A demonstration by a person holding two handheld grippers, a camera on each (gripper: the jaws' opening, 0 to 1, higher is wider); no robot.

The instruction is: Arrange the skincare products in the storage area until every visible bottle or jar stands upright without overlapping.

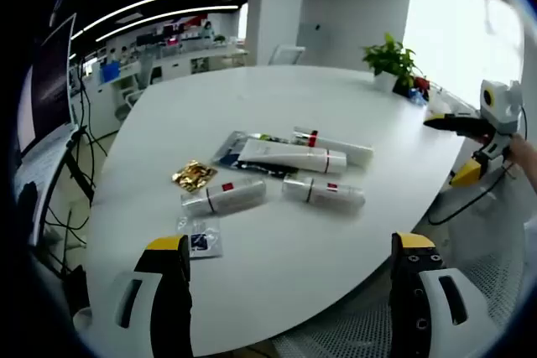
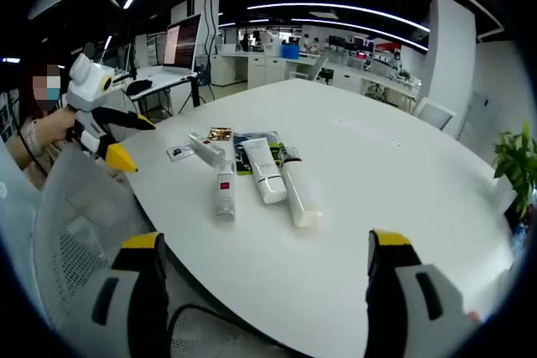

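Tubes [image 1: 294,157] flat — beyond spread jaws

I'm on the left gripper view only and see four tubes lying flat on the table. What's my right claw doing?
Observer: The right claw is open, jaws wide apart, with nothing between them.
Operator: Which tube lies nearest it?
Observer: In the right gripper view, the thick white tube is nearest. It lies lengthwise, with one end pointing toward that claw.
Operator: Anything beyond my left claw?
Observer: Yes. A lit screen stands on a desk beyond the left claw.
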